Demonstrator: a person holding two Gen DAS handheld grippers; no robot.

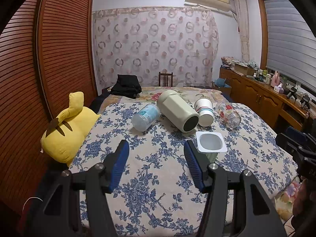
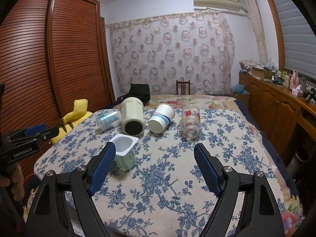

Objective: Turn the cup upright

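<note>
A white yogurt cup [image 1: 211, 145] [image 2: 125, 151] stands upright on the blue floral bedspread [image 1: 158, 177] [image 2: 167, 177], mouth up. Behind it lie on their sides a clear plastic bottle [image 1: 146, 116] [image 2: 108, 119], a pale green flask [image 1: 177, 111] [image 2: 132, 118], a striped paper cup [image 1: 204, 111] [image 2: 161, 118] and a flowered glass jar [image 1: 229, 114] [image 2: 190, 121]. My left gripper [image 1: 157, 148] is open and empty, its right finger just left of the yogurt cup. My right gripper [image 2: 155, 150] is open and empty, its left finger beside the yogurt cup.
A yellow plush pillow [image 1: 69, 134] [image 2: 75, 112] lies at the bed's left edge by the wooden wardrobe [image 1: 49, 59]. Black clothes [image 1: 126, 86] and a chair [image 1: 165, 79] are at the far end. A wooden cabinet [image 1: 262, 96] [image 2: 276, 106] runs along the right.
</note>
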